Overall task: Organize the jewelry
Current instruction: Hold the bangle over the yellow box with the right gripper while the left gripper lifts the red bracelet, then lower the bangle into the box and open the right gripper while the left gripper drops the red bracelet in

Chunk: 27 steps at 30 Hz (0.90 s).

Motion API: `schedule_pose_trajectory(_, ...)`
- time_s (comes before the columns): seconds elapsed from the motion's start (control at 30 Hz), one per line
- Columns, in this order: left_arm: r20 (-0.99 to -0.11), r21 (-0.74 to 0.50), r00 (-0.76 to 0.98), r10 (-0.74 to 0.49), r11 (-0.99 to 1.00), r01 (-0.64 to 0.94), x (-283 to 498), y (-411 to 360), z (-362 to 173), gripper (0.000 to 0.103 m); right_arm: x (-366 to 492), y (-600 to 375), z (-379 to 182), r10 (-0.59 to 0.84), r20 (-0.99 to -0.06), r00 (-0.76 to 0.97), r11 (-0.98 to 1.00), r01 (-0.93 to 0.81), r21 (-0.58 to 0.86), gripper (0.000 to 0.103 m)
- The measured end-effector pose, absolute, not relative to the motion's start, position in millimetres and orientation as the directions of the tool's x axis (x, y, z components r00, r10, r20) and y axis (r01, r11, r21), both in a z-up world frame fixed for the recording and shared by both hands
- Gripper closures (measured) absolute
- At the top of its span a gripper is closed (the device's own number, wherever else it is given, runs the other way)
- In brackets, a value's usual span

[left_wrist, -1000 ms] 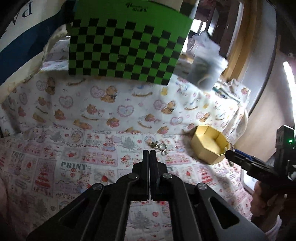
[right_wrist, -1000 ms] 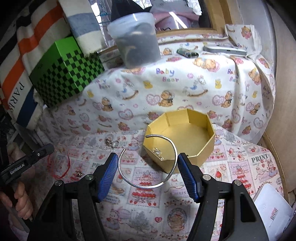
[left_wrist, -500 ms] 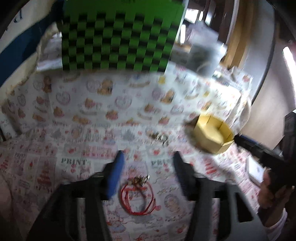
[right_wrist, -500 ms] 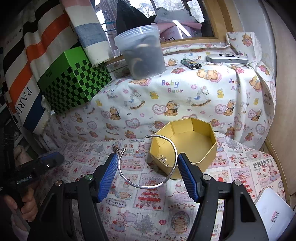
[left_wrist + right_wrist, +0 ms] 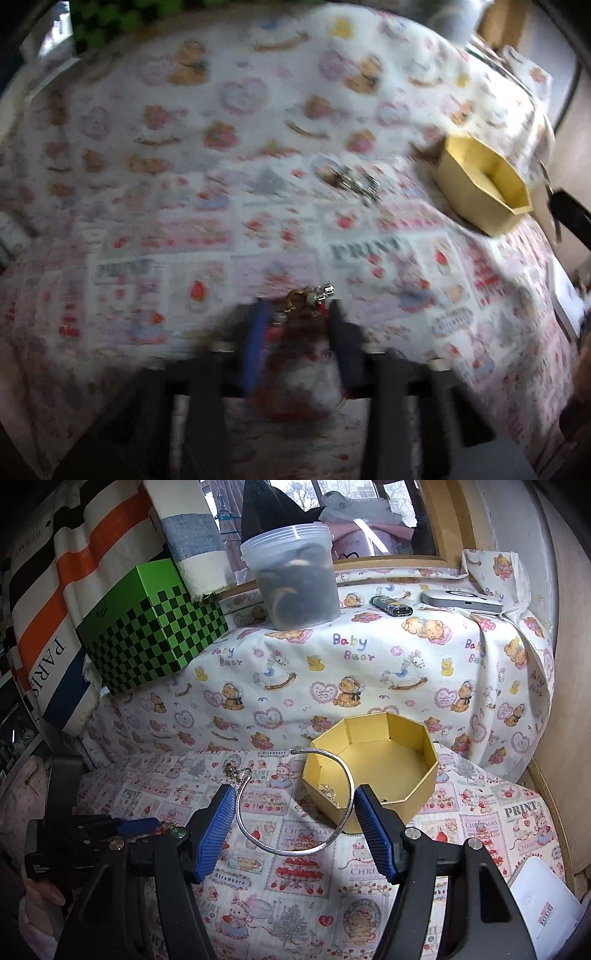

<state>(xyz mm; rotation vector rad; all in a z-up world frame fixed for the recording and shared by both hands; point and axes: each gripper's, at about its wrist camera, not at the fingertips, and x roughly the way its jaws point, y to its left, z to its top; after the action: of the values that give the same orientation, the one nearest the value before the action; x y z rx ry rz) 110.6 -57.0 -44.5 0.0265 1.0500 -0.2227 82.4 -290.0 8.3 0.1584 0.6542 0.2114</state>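
Left of the yellow box, the left gripper has dropped onto the red cord bracelet on the printed cloth; its jaws have just been closing around it, though blur hides whether they pinch. The pickup looks begun. The right gripper holds the silver bangle just before the box.

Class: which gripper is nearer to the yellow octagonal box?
Right. The right gripper holds the silver bangle beside the yellow box; the left gripper is farther off, over the red cord bracelet.
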Motion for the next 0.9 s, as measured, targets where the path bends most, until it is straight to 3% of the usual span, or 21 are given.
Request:
schedule_pose_trajectory(0.03, -0.858, -0.121, 0.473, -0.2, 0.974, 0.191, 111, -53, -42, 0.1, 83, -290, 8, 0.244, -0.586, 0.773, 0.967, -0.145, 0.212, 0.035)
schedule_pose_trajectory(0.13, -0.83, -0.204, 0.485, -0.276, 0.959, 0.198, 107, -43, -31, 0.1, 83, -291, 8, 0.243, -0.587, 0.772, 0.967, -0.142, 0.213, 0.035)
schedule_pose_trajectory(0.23, -0.804, -0.185, 0.532, -0.265, 0.962, 0.2, 98, -40, -18, 0.1, 83, -291, 7, 0.241, -0.589, 0.771, 0.967, -0.141, 0.211, 0.035)
schedule_pose_trajectory(0.77, -0.551, -0.314, 0.705, -0.446, 0.894, 0.32, 69, -29, 44, 0.1, 74, -301, 22, 0.257, -0.51, 0.821, 0.957, -0.144, 0.251, 0.035)
schedule_pose_trajectory(0.9, -0.541, -0.298, 0.691, -0.48, 0.877, 0.377, 77, -49, 64, 0.1, 74, -311, 26, 0.251, -0.479, 0.841, 0.954, -0.13, 0.271, 0.035)
